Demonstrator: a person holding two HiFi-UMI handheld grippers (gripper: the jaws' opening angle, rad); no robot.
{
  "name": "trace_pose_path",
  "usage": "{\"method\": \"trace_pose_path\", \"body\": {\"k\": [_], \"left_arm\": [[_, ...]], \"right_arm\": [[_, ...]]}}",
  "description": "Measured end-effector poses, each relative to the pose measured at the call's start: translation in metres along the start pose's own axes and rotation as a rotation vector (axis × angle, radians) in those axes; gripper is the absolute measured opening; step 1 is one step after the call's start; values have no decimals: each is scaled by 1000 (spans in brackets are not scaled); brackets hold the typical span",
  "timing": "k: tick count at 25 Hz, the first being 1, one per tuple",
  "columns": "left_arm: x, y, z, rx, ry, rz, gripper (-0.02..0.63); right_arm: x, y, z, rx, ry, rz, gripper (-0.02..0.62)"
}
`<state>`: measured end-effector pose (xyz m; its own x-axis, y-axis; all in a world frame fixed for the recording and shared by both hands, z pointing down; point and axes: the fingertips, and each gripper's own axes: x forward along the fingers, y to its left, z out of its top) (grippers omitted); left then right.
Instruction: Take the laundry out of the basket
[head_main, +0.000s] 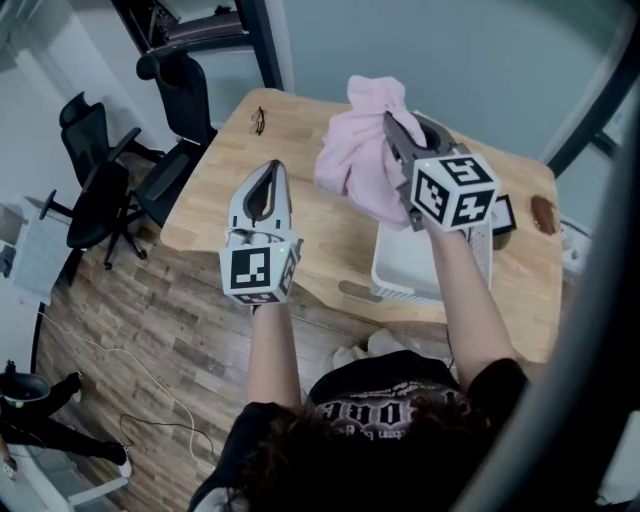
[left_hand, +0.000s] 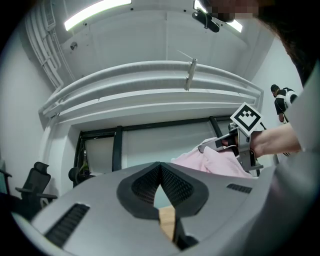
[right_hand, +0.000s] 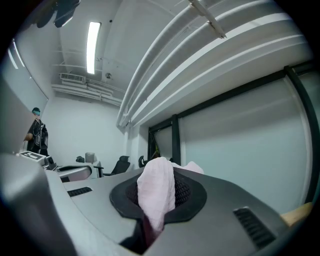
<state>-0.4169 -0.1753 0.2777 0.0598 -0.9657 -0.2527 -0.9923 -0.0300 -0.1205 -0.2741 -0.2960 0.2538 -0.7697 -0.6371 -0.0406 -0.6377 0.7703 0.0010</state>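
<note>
A pink cloth (head_main: 358, 160) hangs in the air above the wooden table (head_main: 330, 240), just left of the white laundry basket (head_main: 398, 272). My right gripper (head_main: 392, 125) is shut on its upper part, and a fold of the pink cloth (right_hand: 155, 200) bulges out between the jaws of the right gripper (right_hand: 158, 172). My left gripper (head_main: 268, 180) hovers over the table to the left of the cloth, shut with nothing in it. In the left gripper view, the left gripper (left_hand: 160, 167) has its pads meeting, and the pink cloth (left_hand: 220, 164) shows beyond them.
Black office chairs (head_main: 105, 190) stand left of the table. A pair of glasses (head_main: 259, 120) lies near the table's far edge and a dark brown object (head_main: 543, 212) at its right end. White fabric (head_main: 375, 348) lies below the table's near edge.
</note>
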Motion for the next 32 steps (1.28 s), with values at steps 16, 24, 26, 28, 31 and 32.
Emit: {"method": "trace_pose_path", "body": {"k": [16,24,26,28,31,32], "left_arm": [[-19,66,-30,3,30,91,-3],[-4,107,-38,28,59,78,-3],[0,118,-43,30,64,82,-3],[2,129,-44,32,64,86,-3],[3,146,-46,43,49,88,-3],[4,151,-48,47,45,87,-3]], "right_arm": [[66,58,13,35,-88,110,49],[119,81,-5,74,-78,119,49],[132,86,-12,72,-72,126,49],[145,92,-18,73,-63,136,48],[160,99,-23,77,-57,142,49],[164,101,-25,80,-57,144,49]]}}
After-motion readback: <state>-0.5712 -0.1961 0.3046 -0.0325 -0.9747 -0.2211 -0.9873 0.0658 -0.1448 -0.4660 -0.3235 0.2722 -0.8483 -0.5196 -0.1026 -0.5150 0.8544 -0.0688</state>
